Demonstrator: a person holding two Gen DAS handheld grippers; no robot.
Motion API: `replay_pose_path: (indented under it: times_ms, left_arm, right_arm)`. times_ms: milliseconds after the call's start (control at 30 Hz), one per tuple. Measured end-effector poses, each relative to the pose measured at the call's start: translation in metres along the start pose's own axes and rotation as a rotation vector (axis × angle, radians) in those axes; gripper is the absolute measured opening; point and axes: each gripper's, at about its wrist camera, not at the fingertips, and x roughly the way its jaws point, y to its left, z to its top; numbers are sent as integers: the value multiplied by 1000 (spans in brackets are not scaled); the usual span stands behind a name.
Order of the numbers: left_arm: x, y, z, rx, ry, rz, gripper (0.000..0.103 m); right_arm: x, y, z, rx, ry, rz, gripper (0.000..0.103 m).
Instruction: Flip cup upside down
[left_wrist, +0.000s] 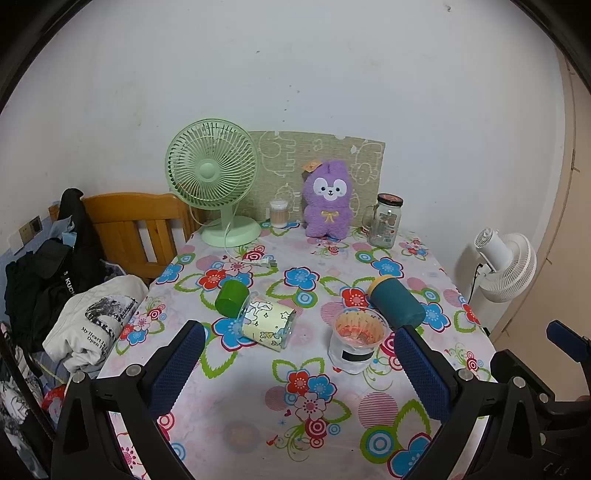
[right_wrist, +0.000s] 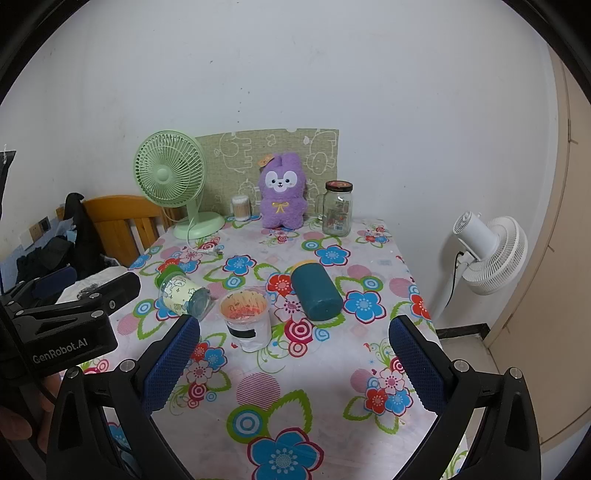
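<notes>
A clear plastic cup (left_wrist: 357, 339) with an orange inside and a black band stands upright, mouth up, on the flowered table; it also shows in the right wrist view (right_wrist: 248, 319). A teal cup (left_wrist: 396, 302) (right_wrist: 316, 291) lies on its side behind it. A patterned cup (left_wrist: 267, 323) (right_wrist: 183, 297) and a green cup (left_wrist: 231, 297) lie on their sides to the left. My left gripper (left_wrist: 299, 358) is open and empty, just in front of the clear cup. My right gripper (right_wrist: 295, 354) is open and empty, in front of the clear and teal cups.
At the table's back stand a green desk fan (left_wrist: 214, 184), a purple plush toy (left_wrist: 327, 199), a glass jar (left_wrist: 386, 221) and a cotton swab box (left_wrist: 279, 213). A wooden chair (left_wrist: 140, 229) with clothes is left; a white floor fan (left_wrist: 506, 262) is right.
</notes>
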Motion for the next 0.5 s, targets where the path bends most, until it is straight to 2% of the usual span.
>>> replay_pose_path:
  times_ms: [500]
  left_arm:
    - [0,1,1,-4,0,2,103]
  right_arm:
    - [0,0,-1,2,4,-11,103]
